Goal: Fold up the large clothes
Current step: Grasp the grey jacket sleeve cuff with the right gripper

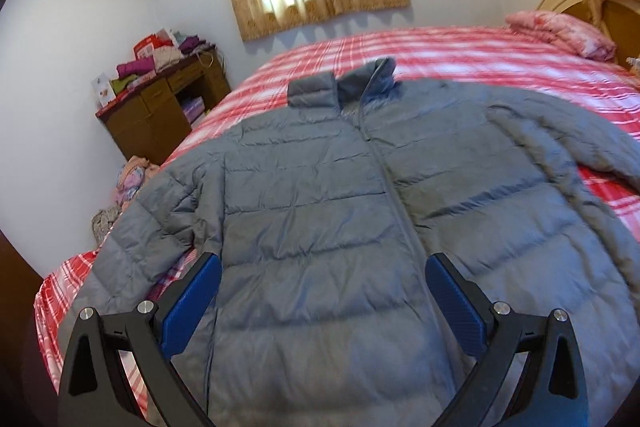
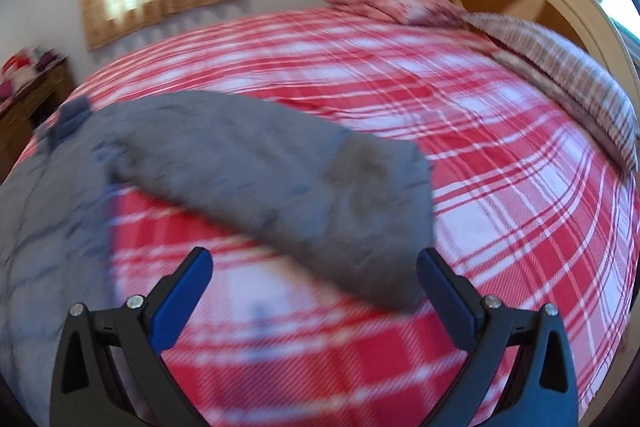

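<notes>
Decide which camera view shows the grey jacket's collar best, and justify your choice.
The left wrist view. There the jacket lies spread on the bed, with its collar sharp and near the centre. The right wrist view shows the collar only as a small blurred patch at the left edge.

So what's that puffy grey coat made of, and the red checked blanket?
The puffy grey quilted jacket looks like smooth, slightly shiny synthetic shell, probably nylon, stitched into padded bands. The red-and-white checked bedcover looks like soft, matte woven cloth, maybe cotton or flannel.
</notes>
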`<state>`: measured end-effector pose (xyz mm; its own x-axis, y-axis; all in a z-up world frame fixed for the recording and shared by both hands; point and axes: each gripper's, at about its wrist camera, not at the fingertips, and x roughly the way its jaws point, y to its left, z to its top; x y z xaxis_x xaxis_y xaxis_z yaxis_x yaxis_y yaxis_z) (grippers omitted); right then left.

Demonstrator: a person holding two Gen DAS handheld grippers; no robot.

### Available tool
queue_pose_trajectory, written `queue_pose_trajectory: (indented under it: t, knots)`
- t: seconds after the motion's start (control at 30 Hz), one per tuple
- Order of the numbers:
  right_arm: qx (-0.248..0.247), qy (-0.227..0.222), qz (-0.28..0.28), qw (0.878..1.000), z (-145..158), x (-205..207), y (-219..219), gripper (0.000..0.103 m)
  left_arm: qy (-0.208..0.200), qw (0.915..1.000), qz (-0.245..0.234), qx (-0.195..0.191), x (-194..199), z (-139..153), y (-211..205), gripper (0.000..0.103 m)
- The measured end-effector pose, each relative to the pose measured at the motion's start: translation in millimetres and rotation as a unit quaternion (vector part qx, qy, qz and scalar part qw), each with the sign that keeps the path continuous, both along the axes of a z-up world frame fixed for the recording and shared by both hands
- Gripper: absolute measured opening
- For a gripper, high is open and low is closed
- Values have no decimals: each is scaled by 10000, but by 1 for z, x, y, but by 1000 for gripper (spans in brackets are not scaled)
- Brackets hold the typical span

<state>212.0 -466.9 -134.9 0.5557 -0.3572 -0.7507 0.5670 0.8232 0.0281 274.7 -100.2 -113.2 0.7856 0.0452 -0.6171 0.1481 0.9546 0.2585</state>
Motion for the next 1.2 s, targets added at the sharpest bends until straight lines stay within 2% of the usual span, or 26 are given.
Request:
queue_pose_trajectory:
  t: [0.13,0.17,0.27,0.33,0.37,0.4,0.47,0.6,0.7,0.87,1.03,1.07,1.2]
  knots:
    - [273,52,-307,9991,-6,13,-34,102,81,9999,99,115,33,-10,2,102]
    - [326,95,-316,9989,-9,16,-38,99,95,9998,112,139,40,-12,4,102]
    - [705,247,-310,9967,-23,23,-54,74,177,9993,201,271,62,-21,9,102]
    - [611,164,-237,9977,-19,23,-57,59,270,9989,237,298,74,-24,17,102]
    - [704,105,-115,9974,-16,25,-60,41,305,9988,235,292,79,-25,22,102]
    - [757,83,-51,9971,-14,28,-61,27,331,9987,236,293,84,-25,27,102]
    - [487,132,15,9987,0,36,-54,21,336,9984,283,355,92,-24,37,102]
    - [180,-77,247,9995,32,58,-38,17,324,9983,403,287,111,-15,57,102]
    - [-32,-317,539,9980,64,78,-10,16,285,9985,435,198,119,-6,71,102]
    - [-422,-477,1430,9877,102,125,76,15,219,9984,512,22,125,5,89,102]
    - [-551,-450,2269,9713,100,156,168,15,304,9976,597,-175,126,5,104,102]
    - [-621,-414,2455,9665,94,164,191,15,326,9973,626,-194,125,4,108,102]
    - [-650,-251,2832,9565,65,180,241,15,354,9965,723,-237,121,-2,121,102]
